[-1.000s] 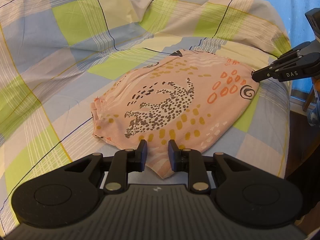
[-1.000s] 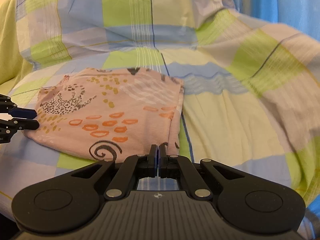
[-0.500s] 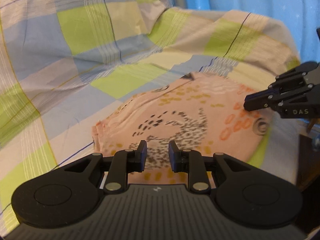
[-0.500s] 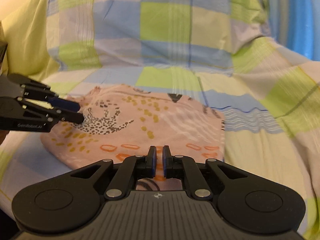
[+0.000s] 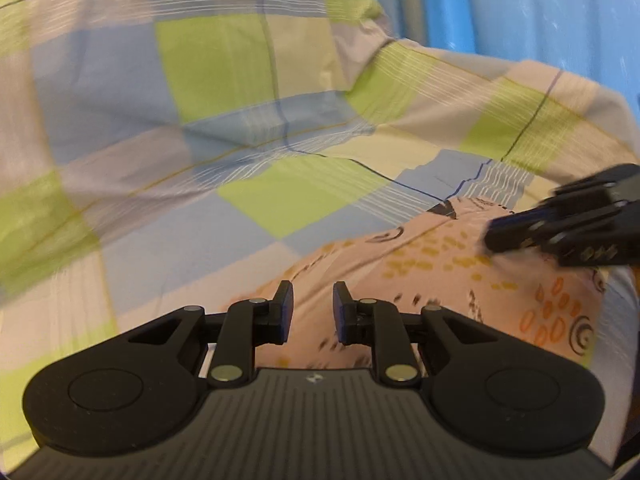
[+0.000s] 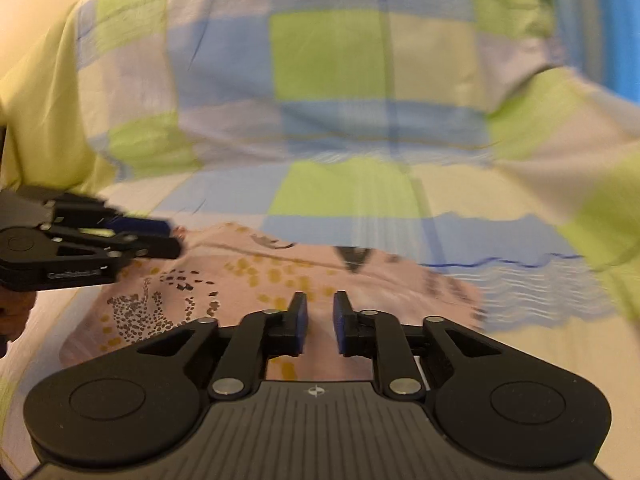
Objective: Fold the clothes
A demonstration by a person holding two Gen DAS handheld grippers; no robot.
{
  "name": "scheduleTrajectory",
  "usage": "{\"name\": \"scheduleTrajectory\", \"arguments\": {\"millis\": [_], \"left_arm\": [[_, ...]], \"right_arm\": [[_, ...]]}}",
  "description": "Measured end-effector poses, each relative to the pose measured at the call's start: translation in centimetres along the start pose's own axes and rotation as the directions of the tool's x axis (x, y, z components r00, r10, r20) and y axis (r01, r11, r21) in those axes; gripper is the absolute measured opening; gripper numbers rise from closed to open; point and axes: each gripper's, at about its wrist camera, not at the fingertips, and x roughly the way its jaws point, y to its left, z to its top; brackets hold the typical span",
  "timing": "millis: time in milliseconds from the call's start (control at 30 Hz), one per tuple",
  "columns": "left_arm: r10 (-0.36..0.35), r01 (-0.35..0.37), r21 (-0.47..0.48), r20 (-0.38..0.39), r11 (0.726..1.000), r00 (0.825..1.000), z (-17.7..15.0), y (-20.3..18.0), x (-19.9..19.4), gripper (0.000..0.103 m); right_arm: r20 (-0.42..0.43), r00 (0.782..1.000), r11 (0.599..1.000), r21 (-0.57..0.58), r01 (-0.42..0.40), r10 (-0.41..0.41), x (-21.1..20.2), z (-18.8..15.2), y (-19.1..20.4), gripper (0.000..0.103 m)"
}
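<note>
Left wrist view: my left tongs [image 5: 313,312] stand parted, empty, above the near edge of the pink shirt [image 5: 440,268], which lies on the checked sheet [image 5: 216,80]. Right wrist view: my right tongs [image 6: 321,322] stand parted over the shirt's middle, gripping nothing.

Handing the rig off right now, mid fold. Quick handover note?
Left gripper: open, holding nothing, over the near part of the pink patterned garment.
Right gripper: open, holding nothing, over the same garment.
Garment lies on the checked bedsheet, already folded into a compact shape.
Frames are motion-blurred; contact with the cloth cannot be judged.
Left: probably pinch an edge with each gripper for the next fold, if one is needed.
</note>
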Motion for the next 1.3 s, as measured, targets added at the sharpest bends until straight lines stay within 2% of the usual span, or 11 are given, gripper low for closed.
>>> {"name": "scheduleTrajectory", "arguments": {"millis": [67,133,233,333,467,600,700,867,1000,1167,1300], "left_arm": [[0.003,-0.003,0.013,-0.035,1.000,0.999,-0.4,-0.1,1.3,0.019],[0.006,-0.006,-0.002,-0.043,1.000,0.999,-0.9,0.2,2.0,0.024],[0.002,-0.004,-0.081,-0.024,0.997,1.000,-1.1,1.3,2.1,0.027],[0.013,-0.015,-0.088,-0.013,0.996,1.000,-1.2,1.4,1.9,0.027],[0.003,-0.005,-0.080,-0.018,0.997,1.000,-1.5,1.3,2.2,0.027],[-0.003,0.001,-0.101,-0.015,0.995,1.000,-1.7,1.6,2.2,0.030],[0.007,-0.008,-0.087,-0.020,0.996,1.000,-1.7,1.3,1.9,0.030],[-0.004,0.002,-0.100,-0.020,0.995,1.000,-1.9,1.6,1.8,0.030],[-0.002,0.000,-0.090,-0.032,0.996,0.999,-1.7,1.5,1.6,0.030],[0.011,-0.013,-0.036,-0.047,0.999,0.999,-1.9,1.1,0.2,0.029],[0.017,-0.017,-0.004,-0.060,1.000,0.998,-2.5,0.9,-1.1,0.029]], "right_arm": [[-0.019,1.000,1.000,0.008,0.009,-0.009,1.5,0.0,-0.8,0.016],[-0.013,1.000,0.999,0.045,0.021,-0.021,2.1,0.0,-2.1,0.000],[0.021,0.998,0.991,0.129,0.048,-0.052,1.4,0.1,-4.1,0.000],[0.034,0.995,0.982,0.163,0.090,-0.097,0.8,-0.3,-5.3,0.015],[0.011,0.996,0.981,0.172,0.090,-0.093,1.1,-1.4,-6.2,0.014],[0.020,0.990,0.980,0.144,0.134,-0.138,0.1,-1.2,-5.5,0.015],[0.041,0.985,0.982,0.096,0.164,-0.169,-1.1,-1.1,-4.6,0.021],[-0.025,0.983,0.983,0.022,0.184,-0.184,-1.4,-1.8,-3.2,0.043],[-0.043,0.981,0.981,0.032,0.189,-0.188,-1.8,-2.6,-2.8,0.044],[0.042,0.980,0.980,0.047,0.191,-0.193,-5.3,-2.7,-1.2,0.044],[0.073,0.978,0.980,-0.030,0.196,-0.193,-7.6,-4.2,1.6,0.045]]}}
